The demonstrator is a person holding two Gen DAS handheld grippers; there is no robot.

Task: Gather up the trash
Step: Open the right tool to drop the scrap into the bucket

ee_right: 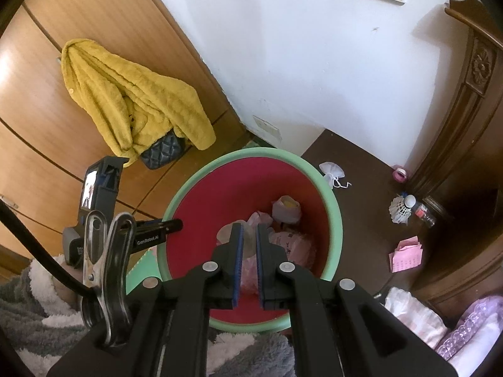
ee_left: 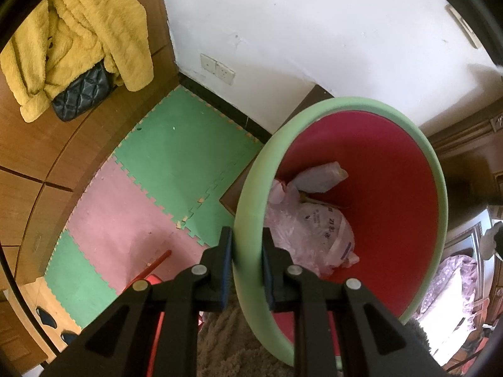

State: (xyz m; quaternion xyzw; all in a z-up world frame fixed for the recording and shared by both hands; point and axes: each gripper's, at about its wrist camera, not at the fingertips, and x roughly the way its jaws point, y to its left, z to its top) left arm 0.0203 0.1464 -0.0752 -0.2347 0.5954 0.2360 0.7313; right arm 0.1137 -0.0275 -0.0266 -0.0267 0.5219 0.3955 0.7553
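Your left gripper (ee_left: 246,245) is clamped on the green rim of the bin (ee_left: 437,169), holding it tipped. Your right gripper (ee_right: 248,235) hangs over the bin's mouth, jaws nearly closed with nothing visibly between them. The nearest loose trash, a pink paper (ee_right: 405,253), lies on the dark floor at three o'clock from that gripper, nearer your right hand, with a shuttlecock (ee_right: 402,209) beyond it at two o'clock.

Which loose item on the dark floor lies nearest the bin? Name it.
The white pouch, just beyond the bin's green rim. The shuttlecock, pink paper and pink tape roll lie farther right.
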